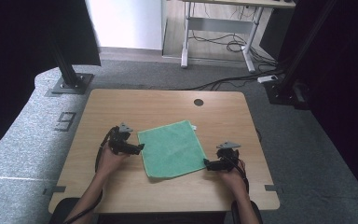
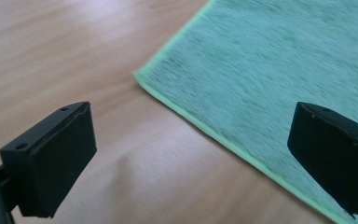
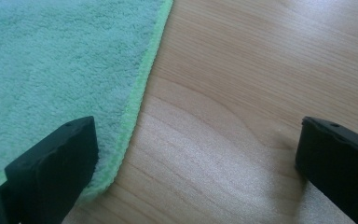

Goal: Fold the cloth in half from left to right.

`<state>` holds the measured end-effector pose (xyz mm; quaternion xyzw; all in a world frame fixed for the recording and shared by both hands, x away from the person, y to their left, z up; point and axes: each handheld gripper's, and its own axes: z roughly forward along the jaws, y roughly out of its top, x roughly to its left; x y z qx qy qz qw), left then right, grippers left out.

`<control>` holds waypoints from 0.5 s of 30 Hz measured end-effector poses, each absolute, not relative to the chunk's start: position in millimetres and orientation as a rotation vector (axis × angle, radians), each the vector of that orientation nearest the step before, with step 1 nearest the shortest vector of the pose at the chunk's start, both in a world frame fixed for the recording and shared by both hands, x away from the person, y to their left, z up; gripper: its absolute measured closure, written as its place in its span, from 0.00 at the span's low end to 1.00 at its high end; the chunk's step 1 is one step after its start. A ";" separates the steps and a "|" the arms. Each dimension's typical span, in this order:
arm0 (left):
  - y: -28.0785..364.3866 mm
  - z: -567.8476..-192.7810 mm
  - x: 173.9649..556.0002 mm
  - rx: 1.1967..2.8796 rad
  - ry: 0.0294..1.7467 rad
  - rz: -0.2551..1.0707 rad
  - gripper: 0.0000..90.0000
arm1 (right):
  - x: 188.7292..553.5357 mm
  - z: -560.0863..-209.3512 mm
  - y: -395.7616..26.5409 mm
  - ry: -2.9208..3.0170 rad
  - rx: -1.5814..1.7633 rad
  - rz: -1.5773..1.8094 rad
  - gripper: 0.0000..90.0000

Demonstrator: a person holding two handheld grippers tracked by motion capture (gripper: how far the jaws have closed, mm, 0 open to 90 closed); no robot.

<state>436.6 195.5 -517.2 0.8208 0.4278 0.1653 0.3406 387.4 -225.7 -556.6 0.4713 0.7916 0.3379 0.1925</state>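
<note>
Our left gripper (image 1: 137, 148) and right gripper (image 1: 208, 163), fingers spread wide, flank the green cloth (image 1: 171, 148) lying flat mid-table (image 1: 121, 105); no fold begun yet.

My high view: fixed above my side, facing forward and down over the whole table (image 1: 168, 100), far off. My left gripper view: rides low and close, facing the green cloth's (image 2: 279, 60) left corner. My right gripper view: equally close, facing its right edge. All three share cloth and wood; both gripper views show wide-spread jaws
</note>
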 end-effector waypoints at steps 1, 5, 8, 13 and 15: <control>196.2 -516.8 440.9 2.134 1.121 0.434 0.01 | 387.4 -556.6 -225.6 2.222 1.324 0.949 0.00; 198.7 -518.1 455.6 2.120 1.156 0.450 0.02 | 387.3 -556.5 -225.6 2.221 1.325 0.948 0.00; 201.3 -521.5 464.5 2.092 1.185 0.436 0.02 | 387.3 -556.5 -225.5 2.221 1.325 0.949 0.00; 200.6 -526.3 478.1 2.081 1.215 0.450 0.02 | 387.3 -556.5 -225.4 2.220 1.326 0.948 0.00; 199.2 -529.0 485.9 2.089 1.228 0.468 0.02 | 387.3 -556.5 -225.3 2.219 1.327 0.948 0.00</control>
